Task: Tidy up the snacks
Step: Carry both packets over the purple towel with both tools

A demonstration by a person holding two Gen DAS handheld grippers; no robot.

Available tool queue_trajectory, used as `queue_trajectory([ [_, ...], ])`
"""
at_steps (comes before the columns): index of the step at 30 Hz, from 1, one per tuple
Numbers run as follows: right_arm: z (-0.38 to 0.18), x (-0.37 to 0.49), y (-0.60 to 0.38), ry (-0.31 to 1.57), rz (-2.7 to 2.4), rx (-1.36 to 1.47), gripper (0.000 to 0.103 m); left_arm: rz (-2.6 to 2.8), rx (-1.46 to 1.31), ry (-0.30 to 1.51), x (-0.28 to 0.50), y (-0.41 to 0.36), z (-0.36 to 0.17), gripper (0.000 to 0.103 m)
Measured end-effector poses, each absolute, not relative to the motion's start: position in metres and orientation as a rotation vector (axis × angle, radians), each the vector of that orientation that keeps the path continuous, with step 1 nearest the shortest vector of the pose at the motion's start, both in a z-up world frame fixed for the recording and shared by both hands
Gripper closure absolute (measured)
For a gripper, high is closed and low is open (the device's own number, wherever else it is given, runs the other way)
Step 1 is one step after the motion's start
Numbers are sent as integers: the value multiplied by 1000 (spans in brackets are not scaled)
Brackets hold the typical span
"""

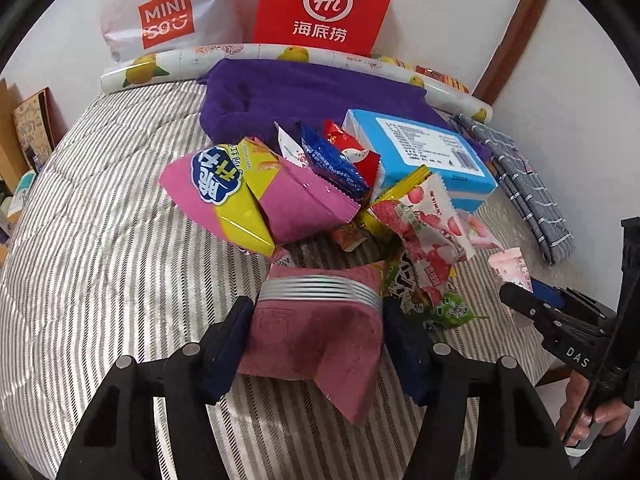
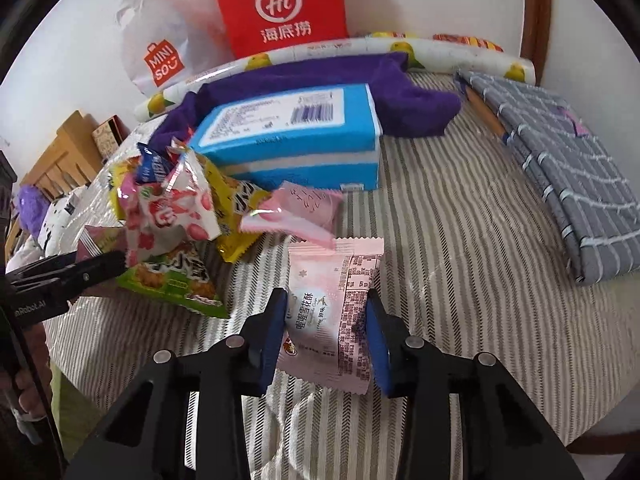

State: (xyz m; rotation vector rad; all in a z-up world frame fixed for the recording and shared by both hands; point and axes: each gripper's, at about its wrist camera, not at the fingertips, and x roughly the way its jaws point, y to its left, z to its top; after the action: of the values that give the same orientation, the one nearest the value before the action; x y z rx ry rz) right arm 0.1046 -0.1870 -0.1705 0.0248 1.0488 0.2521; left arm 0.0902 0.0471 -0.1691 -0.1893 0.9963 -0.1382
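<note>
A heap of snack packets lies on the striped tablecloth [image 1: 100,260]. My left gripper [image 1: 316,344] is shut on a pink snack bag [image 1: 316,336] with silver bands at the near side of the heap. A big pink and yellow bag [image 1: 236,192] and a strawberry packet [image 1: 432,232] lie beyond it. My right gripper [image 2: 326,332] is shut on a pale pink pastry packet [image 2: 332,312], right of the heap. It also shows at the right of the left wrist view [image 1: 532,300]. A second pale pink packet [image 2: 296,212] lies just beyond. A blue box [image 2: 292,136] stands behind.
A purple cloth [image 1: 304,96] and a lemon-print roll [image 1: 168,68] lie at the back. A red Hi bag [image 1: 324,4] and a white Miniso bag [image 1: 164,16] lean on the wall. A folded grey checked cloth [image 2: 568,176] lies at the right, with a wooden chair back [image 2: 536,12] behind.
</note>
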Motion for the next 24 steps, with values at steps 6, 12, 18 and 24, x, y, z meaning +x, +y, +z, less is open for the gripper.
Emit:
queue_trajectory([
  [6,-150,94,-185,1013,267,7,65,-123,-209,976,81,57,-157,41],
  [12,-137,86,-187,993,263,8,65,-116,-247,940,72,66,-141,41],
  [18,-118,88,-193,954,260,28,65,-137,-271,909,73,63,-119,41],
  [24,-96,95,-194,913,262,30,65,-159,-249,884,87,47,-95,41],
])
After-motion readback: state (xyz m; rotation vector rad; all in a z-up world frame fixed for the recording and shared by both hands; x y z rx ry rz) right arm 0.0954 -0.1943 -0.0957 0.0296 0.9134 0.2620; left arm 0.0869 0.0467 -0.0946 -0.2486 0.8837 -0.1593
